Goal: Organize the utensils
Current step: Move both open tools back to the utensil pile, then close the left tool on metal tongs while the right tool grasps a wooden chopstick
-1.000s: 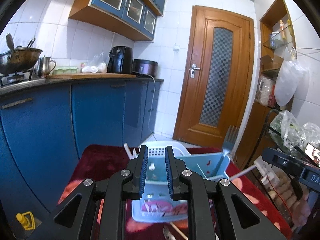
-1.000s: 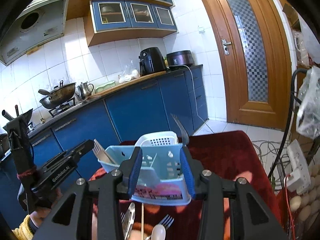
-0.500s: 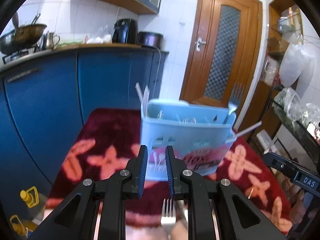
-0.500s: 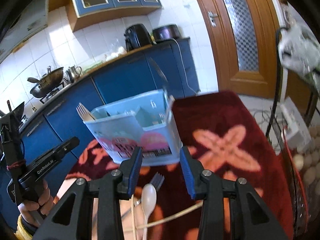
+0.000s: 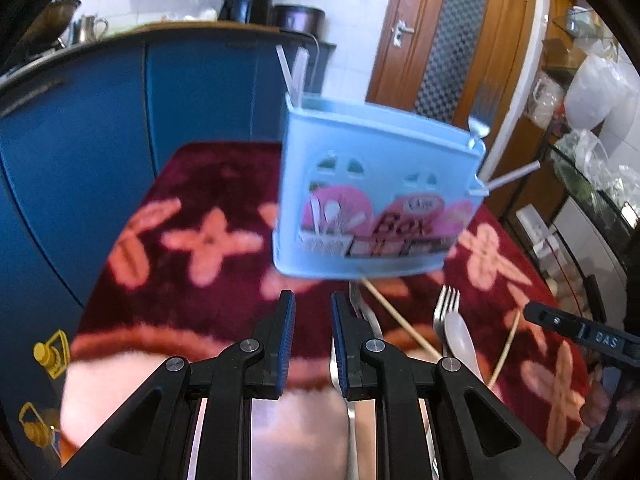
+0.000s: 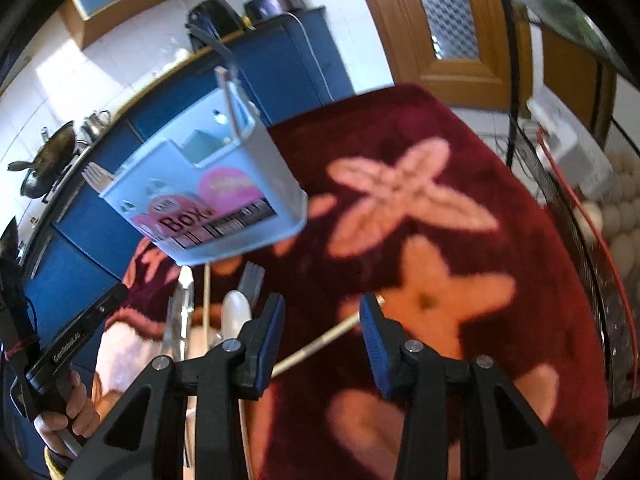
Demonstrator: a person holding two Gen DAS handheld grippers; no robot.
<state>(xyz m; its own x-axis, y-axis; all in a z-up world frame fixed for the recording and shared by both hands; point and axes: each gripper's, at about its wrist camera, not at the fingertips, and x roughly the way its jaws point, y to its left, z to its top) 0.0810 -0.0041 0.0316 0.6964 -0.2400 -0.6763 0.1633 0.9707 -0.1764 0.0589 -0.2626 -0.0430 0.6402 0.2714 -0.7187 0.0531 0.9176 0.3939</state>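
Left wrist view: the left tool (image 5: pixel 312 320), jaws narrowly parted and empty, has tipped down from the kitchen toward the worktop (image 5: pixel 200 184). The blue cutlery caddy (image 5: pixel 376 204) sits at 12 o'clock, loose fork (image 5: pixel 446 308) and spoon (image 5: pixel 460 340) at 3.

Right wrist view: the right tool (image 6: pixel 322 320), wide open and empty, has dropped likewise over a chopstick (image 6: pixel 320 342); pickup looks next.

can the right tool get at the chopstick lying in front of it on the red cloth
Probably yes. The right tool is open and empty, and the chopstick lies bare on the red cloth, running between its fingers, with nothing over it.
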